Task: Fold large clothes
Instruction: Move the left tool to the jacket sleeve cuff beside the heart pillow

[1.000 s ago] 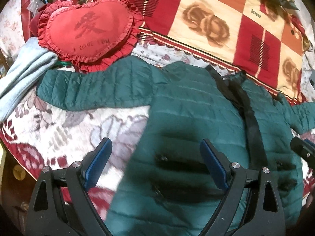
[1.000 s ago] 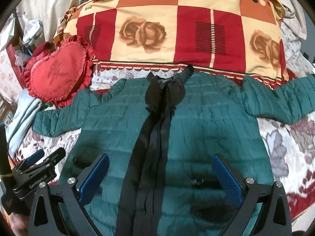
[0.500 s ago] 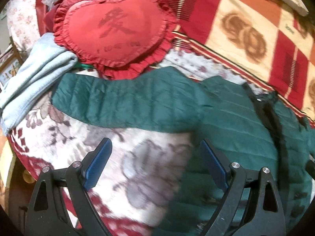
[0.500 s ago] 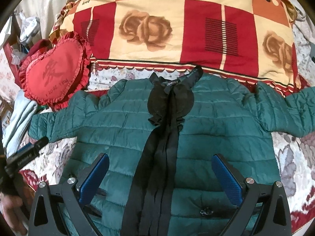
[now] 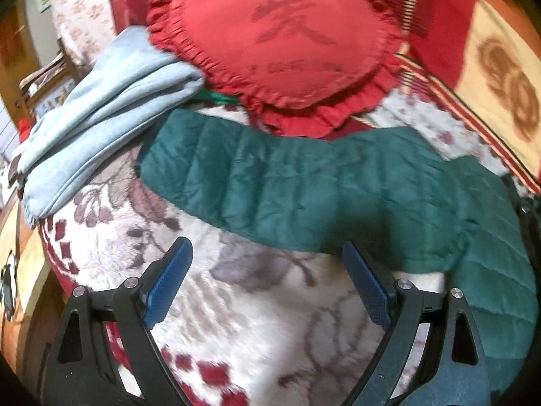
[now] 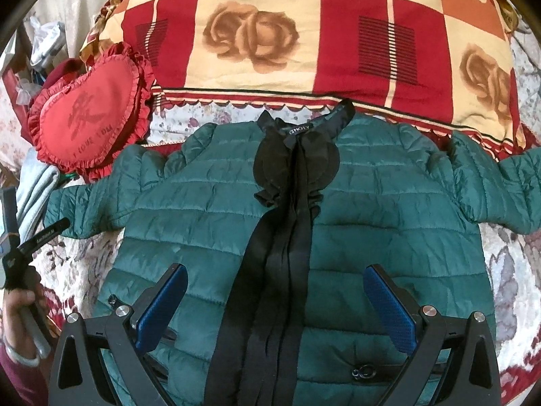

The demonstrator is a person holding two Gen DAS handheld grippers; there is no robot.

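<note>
The green jacket (image 6: 216, 209) loses its hem and right cuff to the frame edges; left view is motion-blurred.

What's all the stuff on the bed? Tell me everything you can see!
puffer jacket: one, dark green with black front trim and collar, spread flat on the bed, sleeves out to both sides
heart cushion: one, red with frills, beyond the jacket's sleeve near the bed's corner
quilt: one, red, cream and orange squares with rose prints, behind the jacket's collar
bedspread: one, white with grey and red flowers, under the jacket
folded cloth: one, pale blue, beside the cushion at the bed's edge
left gripper: one, black with blue pads, open, over the bedspread just short of the sleeve
right gripper: one, black with blue pads, open, above the jacket's front
hand: one, holding the left gripper
</note>
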